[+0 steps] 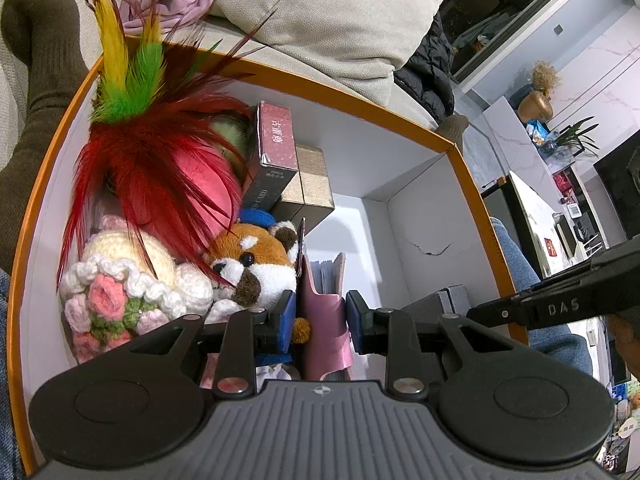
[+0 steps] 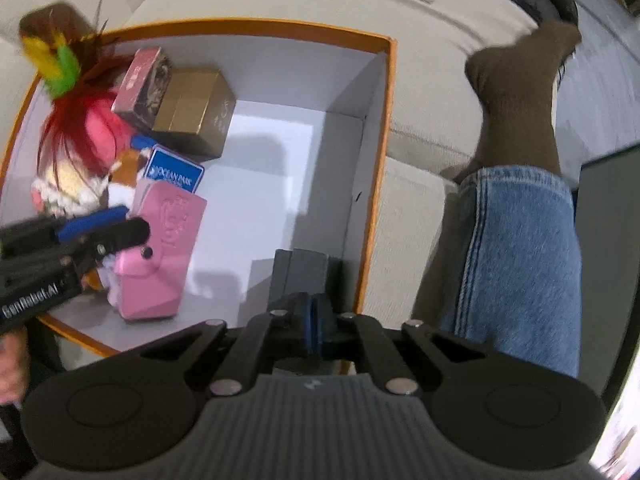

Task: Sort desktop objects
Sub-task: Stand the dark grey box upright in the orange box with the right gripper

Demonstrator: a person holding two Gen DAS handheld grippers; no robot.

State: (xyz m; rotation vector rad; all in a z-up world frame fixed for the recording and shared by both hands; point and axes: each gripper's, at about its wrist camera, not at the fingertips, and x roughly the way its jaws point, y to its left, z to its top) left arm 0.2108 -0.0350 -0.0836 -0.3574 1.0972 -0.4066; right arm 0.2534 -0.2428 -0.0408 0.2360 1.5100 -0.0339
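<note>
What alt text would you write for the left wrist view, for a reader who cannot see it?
The left gripper holds an upright pink card holder inside an orange-rimmed white box. Left of it lie a red panda plush, a crocheted bouquet and a feather toy; two small boxes stand behind.

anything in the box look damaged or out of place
One flaw: a small dark tear in the white inner wall of the orange-rimmed box, on its bare side. Also, the feather toy pokes up past the rim. The rest looks neatly packed.
</note>
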